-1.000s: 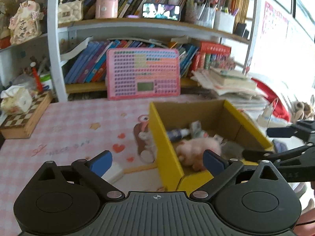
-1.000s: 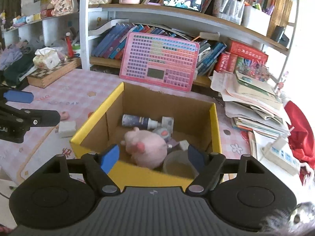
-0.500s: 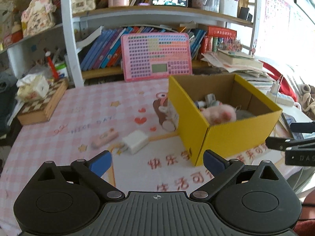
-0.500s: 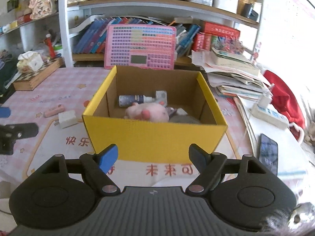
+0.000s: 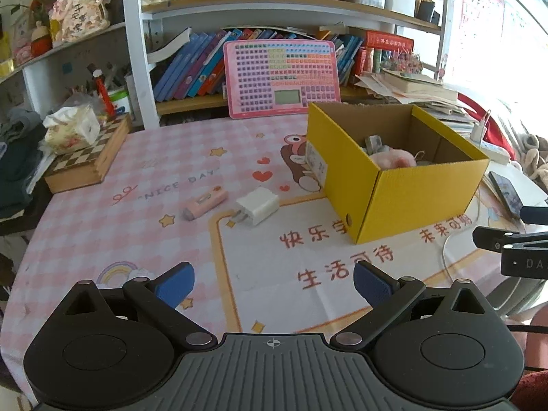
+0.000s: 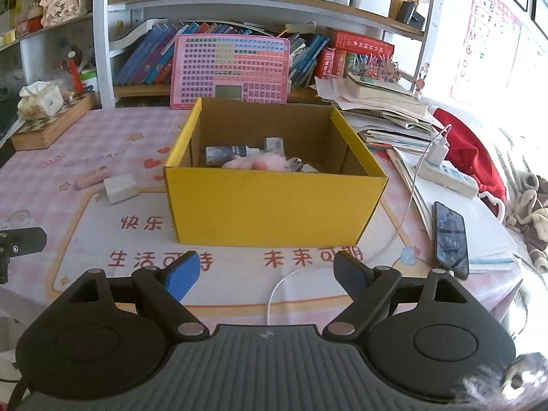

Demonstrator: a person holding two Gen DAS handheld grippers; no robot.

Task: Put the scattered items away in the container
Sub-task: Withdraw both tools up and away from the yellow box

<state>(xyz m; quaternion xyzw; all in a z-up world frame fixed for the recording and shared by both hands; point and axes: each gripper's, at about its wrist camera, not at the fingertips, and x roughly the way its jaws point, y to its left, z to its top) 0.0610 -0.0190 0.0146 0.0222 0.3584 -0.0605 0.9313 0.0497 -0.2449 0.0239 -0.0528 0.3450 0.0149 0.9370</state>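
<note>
The surface [image 5: 85,233], under a pink checked cloth with printed characters, fills both views. On it the yellow box [image 6: 274,202] stands open-topped at the centre of the right wrist view and at 2 o'clock in the left wrist view. Inside the box a pink plush toy [image 6: 255,163] lies against the near wall, with a small bottle [image 6: 227,152] on its side behind it at 10 o'clock.

At 9 o'clock from the box, apart from it on the surface, lies a white charger plug [image 5: 257,206]. Just beside the plug, at its 9 o'clock, lies a pink stick-shaped item [image 5: 204,203]; the two do not touch.

The left tool [image 5: 274,282] hangs above the near part of the surface, released, its blue pads wide apart with nothing between them. The right tool [image 6: 267,274] hangs in front of the box's near wall, likewise released and holding nothing.
</note>
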